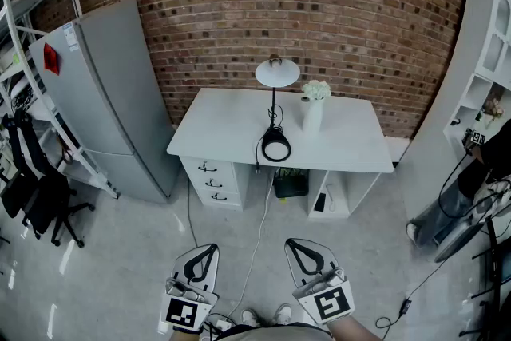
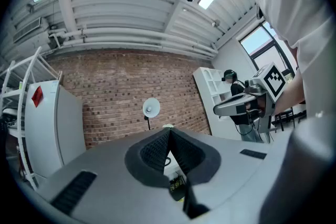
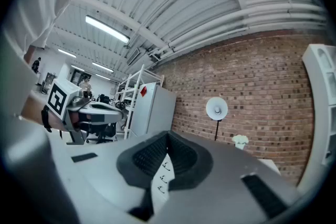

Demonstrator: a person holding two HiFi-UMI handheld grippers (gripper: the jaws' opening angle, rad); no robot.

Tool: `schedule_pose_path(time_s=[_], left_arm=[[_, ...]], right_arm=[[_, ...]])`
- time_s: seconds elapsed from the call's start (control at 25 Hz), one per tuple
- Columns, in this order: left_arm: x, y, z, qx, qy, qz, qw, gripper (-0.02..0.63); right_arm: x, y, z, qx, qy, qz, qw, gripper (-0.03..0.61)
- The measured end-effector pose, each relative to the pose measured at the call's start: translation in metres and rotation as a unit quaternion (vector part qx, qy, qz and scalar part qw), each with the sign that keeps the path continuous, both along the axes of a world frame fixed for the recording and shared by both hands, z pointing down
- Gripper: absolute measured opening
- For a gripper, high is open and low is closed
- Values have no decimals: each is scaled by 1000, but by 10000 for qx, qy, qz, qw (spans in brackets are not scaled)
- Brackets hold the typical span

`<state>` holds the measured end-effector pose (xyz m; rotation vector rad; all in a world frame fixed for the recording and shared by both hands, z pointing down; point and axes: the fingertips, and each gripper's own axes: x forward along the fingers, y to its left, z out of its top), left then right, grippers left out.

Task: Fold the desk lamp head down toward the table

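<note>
The desk lamp stands near the middle of a white desk against the brick wall, at 12 o'clock from both grippers and well apart from them. Its round white lamp head is up on the thin black stem, above the black ring base. A white vase with pale flowers stands just beside the stem at 3 o'clock.

The left gripper and the right gripper are low in the head view, side by side. Each has its jaws pressed together at the tips with nothing between them. Each carries a cube printed with a black-and-white square marker.

At 10 o'clock stands a grey fridge with a red label and a small pale sticker; their print is too small to read. A white shelf unit stands at 2 o'clock.
</note>
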<state>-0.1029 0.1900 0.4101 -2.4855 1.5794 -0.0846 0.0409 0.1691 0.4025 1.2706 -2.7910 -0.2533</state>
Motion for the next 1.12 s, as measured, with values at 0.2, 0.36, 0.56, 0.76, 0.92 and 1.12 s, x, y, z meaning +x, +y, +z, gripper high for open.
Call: schedule_pose_path(time_s=[0.2, 0.36, 0.56, 0.76, 0.92, 1.12], left_arm=[[-1, -4, -1, -36, 69, 18, 10000, 8], [0, -7, 0, -16, 85, 58, 9999, 8], [0, -10, 4, -51, 63, 96, 9999, 8], [-1, -13, 9, -120, 134, 92, 9998, 8], [-6, -17, 8, -87, 123, 128, 9998, 8], [-12, -21, 10, -73, 203, 256, 9994, 8]], right_arm=[[-1, 0, 0, -9, 56, 16, 10000, 17], [0, -4, 3, -35, 24, 63, 10000, 18], [1, -7, 3, -48, -71, 147, 9999, 18], [1, -13, 6, -94, -31, 214, 9997, 18], [-3, -15, 6, -121, -45, 251, 9996, 18], [-10, -17, 10, -176, 87, 343, 9992, 18]])
